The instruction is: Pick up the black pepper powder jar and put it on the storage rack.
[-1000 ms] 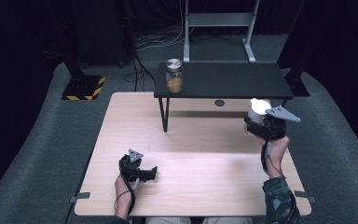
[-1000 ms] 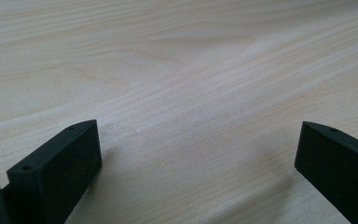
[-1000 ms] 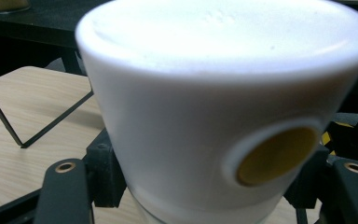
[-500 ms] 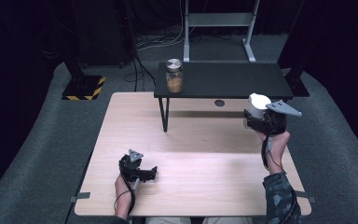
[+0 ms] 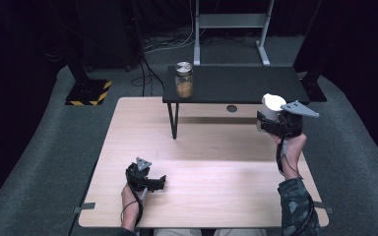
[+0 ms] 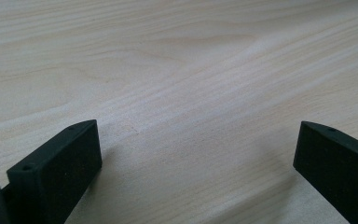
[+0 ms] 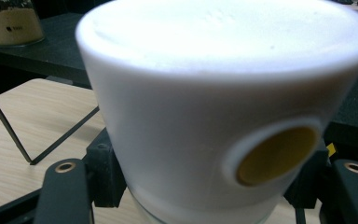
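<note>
1. Two grippers are mine. The right gripper [image 5: 274,118] pinches a white container [image 7: 223,98] between its jaws and carries it off the surface, just beside the near right edge of the black shelf [image 5: 246,83]. The left gripper [image 5: 150,181] rests low on the wooden table [image 5: 211,152], well away from the shelf toward my side, its jaws spread with only bare wood between them.
2. In the right gripper view the container has a round yellowish spot [image 7: 276,154] low on its side, and the pads grip it near its base. Its smooth white wall looks likely to slip, so I judge that I should keep the squeeze even and the container upright.
3. The step in hand looks like carrying the container toward the shelf. I would lift it clear of the shelf's edge before moving over it, then set it down flat on the open right part of the shelf.
4. A glass jar [image 5: 184,79] with tan contents stands at the shelf's left end, well apart from the container, so it should not be in my way.
5. The shelf stands on thin black legs at the table's far edge. Beyond it the room is dark, with grey carpet [image 5: 54,147], cables and a metal frame [image 5: 231,24].
</note>
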